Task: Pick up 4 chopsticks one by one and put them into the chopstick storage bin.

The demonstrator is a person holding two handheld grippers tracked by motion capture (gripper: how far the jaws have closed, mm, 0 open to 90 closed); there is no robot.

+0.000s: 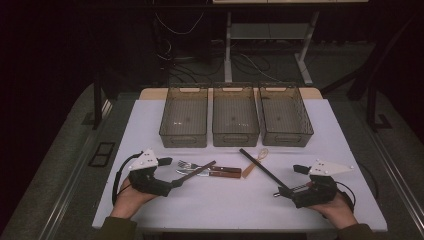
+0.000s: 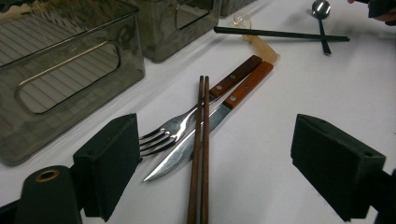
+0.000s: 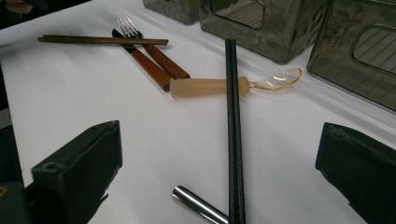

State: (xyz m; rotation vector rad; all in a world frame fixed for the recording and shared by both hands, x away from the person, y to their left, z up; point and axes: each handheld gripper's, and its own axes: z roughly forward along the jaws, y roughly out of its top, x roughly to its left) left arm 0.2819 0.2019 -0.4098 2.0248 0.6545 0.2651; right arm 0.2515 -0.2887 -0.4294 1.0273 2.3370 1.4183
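Cutlery lies across the middle of the white table [image 1: 150, 125]. A wooden-handled fork [image 2: 177, 126] and knife [image 2: 219, 116] lie side by side, and a pair of brown chopsticks [image 2: 200, 144] rests across them. My left gripper [image 2: 222, 163] is open with the near ends of these chopsticks between its jaws, low over the table [image 1: 170, 172]. A pair of black chopsticks [image 3: 233, 116] crosses an amber translucent spoon [image 3: 210, 87]. My right gripper [image 3: 219, 177] is open around the near end of the black chopsticks and a metal spoon's handle [image 3: 198, 205].
Three smoky transparent bins [image 1: 183, 116] [image 1: 235, 115] [image 1: 285, 115] stand in a row at the back of the table, all with nothing in them. The metal spoon [image 1: 290, 190] lies just in front of the right gripper [image 1: 291, 180]. Bare white table lies along the front edge.
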